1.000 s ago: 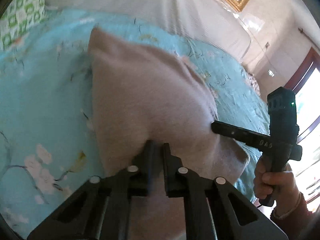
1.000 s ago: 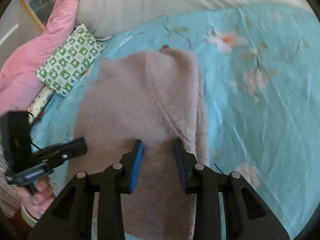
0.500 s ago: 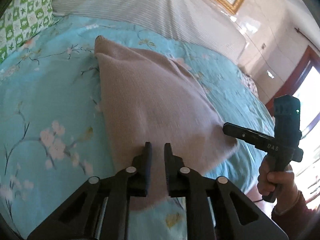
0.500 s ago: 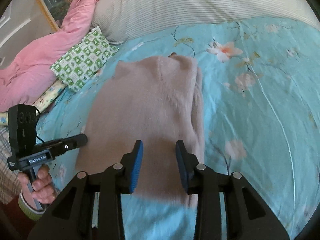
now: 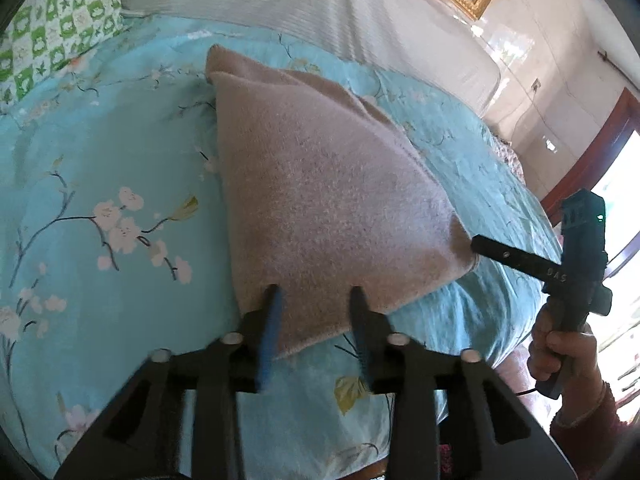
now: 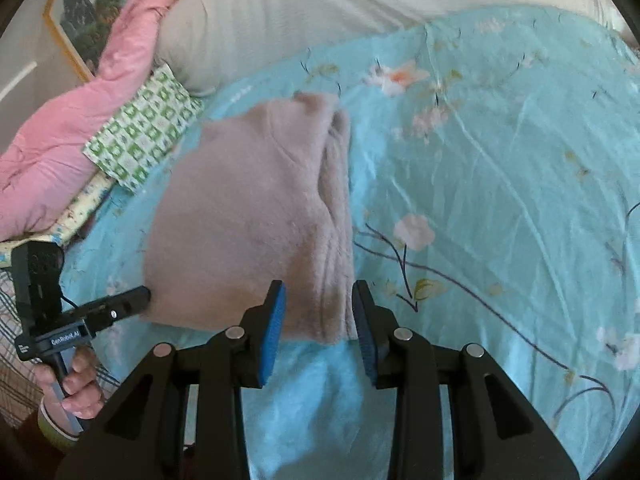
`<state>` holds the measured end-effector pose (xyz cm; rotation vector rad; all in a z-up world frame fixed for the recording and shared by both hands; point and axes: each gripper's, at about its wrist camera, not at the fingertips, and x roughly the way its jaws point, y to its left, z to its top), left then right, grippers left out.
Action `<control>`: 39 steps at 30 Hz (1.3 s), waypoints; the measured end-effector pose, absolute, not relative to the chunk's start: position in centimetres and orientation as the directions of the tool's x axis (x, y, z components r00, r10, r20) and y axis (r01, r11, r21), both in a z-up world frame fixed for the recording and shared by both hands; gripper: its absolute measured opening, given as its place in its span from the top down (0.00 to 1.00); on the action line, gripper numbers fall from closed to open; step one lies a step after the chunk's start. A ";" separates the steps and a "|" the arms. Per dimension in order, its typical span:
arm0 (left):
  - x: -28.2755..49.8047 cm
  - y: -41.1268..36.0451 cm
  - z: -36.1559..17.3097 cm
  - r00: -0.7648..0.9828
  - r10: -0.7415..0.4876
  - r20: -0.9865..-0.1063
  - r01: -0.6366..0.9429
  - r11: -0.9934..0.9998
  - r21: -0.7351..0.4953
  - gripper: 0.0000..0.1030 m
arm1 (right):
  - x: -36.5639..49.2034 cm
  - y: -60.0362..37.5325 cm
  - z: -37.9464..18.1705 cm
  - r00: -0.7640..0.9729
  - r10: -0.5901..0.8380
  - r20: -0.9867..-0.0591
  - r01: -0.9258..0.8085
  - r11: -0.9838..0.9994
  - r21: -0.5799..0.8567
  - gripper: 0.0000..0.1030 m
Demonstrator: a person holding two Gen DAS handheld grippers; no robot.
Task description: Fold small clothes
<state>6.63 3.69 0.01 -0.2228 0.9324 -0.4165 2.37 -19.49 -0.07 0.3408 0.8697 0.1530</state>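
Note:
A fuzzy beige garment (image 5: 320,184) lies folded flat on the turquoise floral bedspread (image 5: 100,168); it also shows in the right wrist view (image 6: 248,220). My left gripper (image 5: 316,292) is open and empty, its fingertips over the garment's near left edge. My right gripper (image 6: 318,288) is open and empty, its fingertips over the garment's near right edge, where folded layers stack. Each gripper shows from the side in the other's view, the right one (image 5: 484,246) and the left one (image 6: 140,294), both at the garment's near corners.
A green checked pillow (image 6: 140,140) and a pink quilt (image 6: 60,128) lie at the bed's head on the left. A striped white bolster (image 5: 320,4) runs along the headboard. The bed's near edge drops off just below the garment.
Both grippers have drawn back toward the near edge as the garment settled flat. The left gripper was shut on the garment's edge and has opened and let it go.

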 end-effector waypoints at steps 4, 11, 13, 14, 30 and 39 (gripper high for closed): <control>7.5 5.0 1.3 0.560 -0.412 -0.719 0.226 0.911 -0.346 0.45 | 2.5 -19.3 2.1 0.676 0.282 -0.681 -0.024 0.932 0.362 0.65; 15.1 8.7 2.3 0.573 -0.427 -0.700 0.135 0.891 -0.433 0.33 | 5.6 -17.8 2.8 0.670 0.341 -0.660 -0.068 0.913 0.403 0.65; 18.7 9.5 1.9 0.552 -0.463 -0.694 0.128 0.869 -0.478 0.33 | 6.4 -17.2 2.6 0.661 0.360 -0.658 -0.081 0.907 0.414 0.65; 20.0 9.6 1.7 0.542 -0.470 -0.697 0.125 0.865 -0.485 0.33 | 6.8 -17.1 2.5 0.658 0.367 -0.657 -0.086 0.904 0.418 0.65; 35.0 9.5 -2.4 0.482 -0.533 -0.695 0.107 0.824 -0.557 0.52 | 24.1 -18.9 -1.1 0.543 0.510 -0.667 -0.074 0.820 0.567 0.63; 37.6 9.5 -2.5 0.539 -0.460 -0.705 0.083 0.863 -0.499 0.92 | 24.8 -21.1 -1.7 0.602 0.458 -0.654 0.014 0.813 0.583 0.63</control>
